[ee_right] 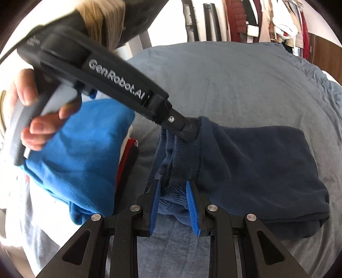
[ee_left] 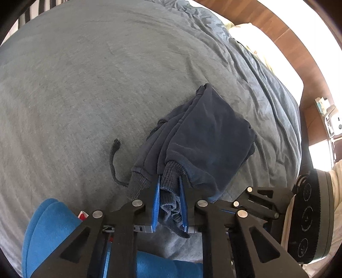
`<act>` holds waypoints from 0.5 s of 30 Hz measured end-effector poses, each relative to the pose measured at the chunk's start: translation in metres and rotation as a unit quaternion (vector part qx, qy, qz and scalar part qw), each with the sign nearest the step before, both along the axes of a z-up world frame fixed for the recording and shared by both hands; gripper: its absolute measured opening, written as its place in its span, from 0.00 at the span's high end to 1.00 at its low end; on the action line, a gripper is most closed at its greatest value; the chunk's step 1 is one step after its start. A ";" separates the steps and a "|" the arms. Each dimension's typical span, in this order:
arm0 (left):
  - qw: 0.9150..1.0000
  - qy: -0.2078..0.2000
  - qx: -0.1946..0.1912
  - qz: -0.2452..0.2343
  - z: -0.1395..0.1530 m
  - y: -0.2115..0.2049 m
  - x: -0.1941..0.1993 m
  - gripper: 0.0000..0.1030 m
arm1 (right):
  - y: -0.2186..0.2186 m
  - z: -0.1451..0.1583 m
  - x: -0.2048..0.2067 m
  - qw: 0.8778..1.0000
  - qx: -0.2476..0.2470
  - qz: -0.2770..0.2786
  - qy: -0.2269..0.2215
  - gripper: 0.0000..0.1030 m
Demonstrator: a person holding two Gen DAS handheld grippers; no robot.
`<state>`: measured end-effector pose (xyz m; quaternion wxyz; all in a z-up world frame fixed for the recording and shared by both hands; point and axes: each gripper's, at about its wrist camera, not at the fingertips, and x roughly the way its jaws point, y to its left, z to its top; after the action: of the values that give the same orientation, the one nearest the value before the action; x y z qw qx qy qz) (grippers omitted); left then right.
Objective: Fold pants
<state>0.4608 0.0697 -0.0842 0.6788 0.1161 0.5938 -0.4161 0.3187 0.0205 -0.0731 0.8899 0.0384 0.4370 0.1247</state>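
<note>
Dark navy pants (ee_left: 205, 136) lie folded in a thick bundle on the grey-blue bed cover (ee_left: 85, 85). My left gripper (ee_left: 170, 181) is shut on the ribbed cuff (ee_left: 171, 177) at the bundle's near end. A loose drawstring (ee_left: 113, 160) trails left. In the right wrist view the pants (ee_right: 256, 162) lie to the right; my right gripper (ee_right: 173, 188) is shut on the ribbed cuff (ee_right: 177, 158). The left gripper (ee_right: 188, 130) grips the same cuff at its far side, held by a hand (ee_right: 36, 111).
A blue fleece garment (ee_right: 85, 154) lies left of the pants, also in the left wrist view (ee_left: 51, 226). A pillow (ee_left: 256, 42) and wooden headboard (ee_left: 288, 38) are at the far right. Hanging clothes (ee_right: 267, 19) stand beyond the bed.
</note>
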 end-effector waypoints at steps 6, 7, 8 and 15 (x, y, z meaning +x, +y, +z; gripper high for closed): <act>1.000 -0.019 -0.017 0.008 0.016 0.005 -0.008 0.86 | -0.005 0.010 -0.009 1.000 0.011 0.006 0.000 0.88; 0.999 -0.024 -0.021 0.010 0.022 0.008 -0.009 0.86 | -0.008 0.015 -0.011 1.000 0.022 0.006 0.001 0.88; 0.999 -0.028 -0.023 0.011 0.025 0.010 -0.010 0.86 | -0.012 0.021 -0.011 0.999 0.037 0.005 0.000 0.88; 0.999 -0.017 0.028 0.036 0.005 0.025 0.002 0.86 | -0.004 0.035 -0.002 0.995 0.098 0.024 0.001 0.88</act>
<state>0.4629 0.0946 -0.0796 0.7001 0.1204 0.5972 -0.3724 0.3167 0.0161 -0.0384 0.8783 0.1152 0.4243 0.1878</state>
